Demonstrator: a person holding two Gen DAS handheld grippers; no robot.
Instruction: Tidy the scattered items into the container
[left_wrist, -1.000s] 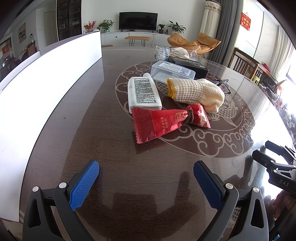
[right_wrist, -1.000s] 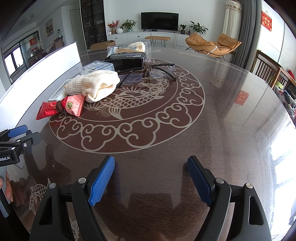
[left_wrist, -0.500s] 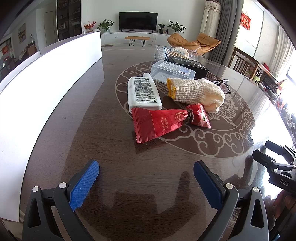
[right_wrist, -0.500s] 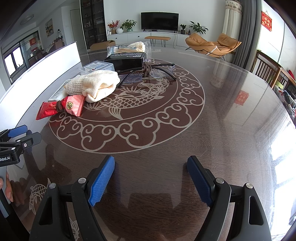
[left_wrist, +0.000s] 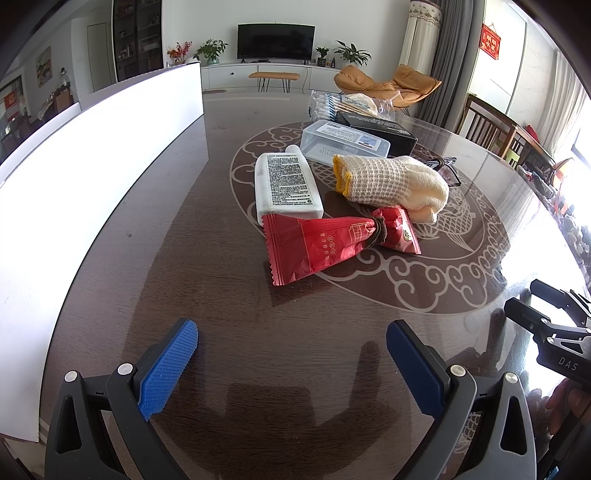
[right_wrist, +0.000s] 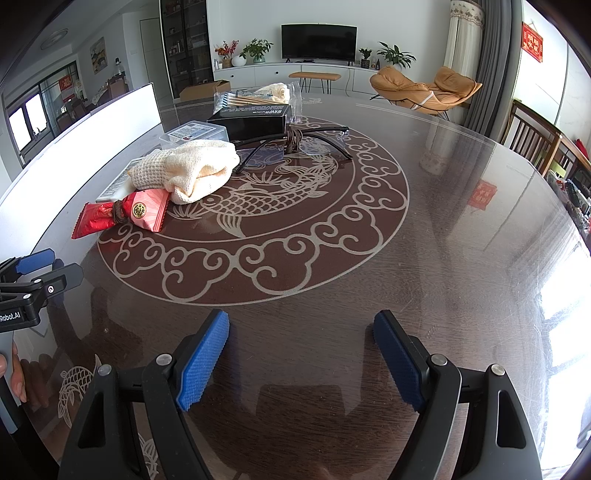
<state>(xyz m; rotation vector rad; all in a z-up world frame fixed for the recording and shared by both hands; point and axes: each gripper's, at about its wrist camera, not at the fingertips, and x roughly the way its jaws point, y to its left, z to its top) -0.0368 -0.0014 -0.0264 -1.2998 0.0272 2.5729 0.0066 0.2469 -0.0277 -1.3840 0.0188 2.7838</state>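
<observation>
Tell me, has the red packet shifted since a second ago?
No. The red packet lies against the white bottle, its tip on the table's scroll border as before.

"DAS" on right claw (left_wrist: 561, 347); "Robot.AI" on left claw (right_wrist: 22, 295)

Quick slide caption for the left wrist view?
Open left gripper faces a red packet, white bottle and knit glove.

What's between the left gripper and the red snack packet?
Nothing: only bare table separates the left gripper from the red snack packet, shown in the left wrist view.
</observation>
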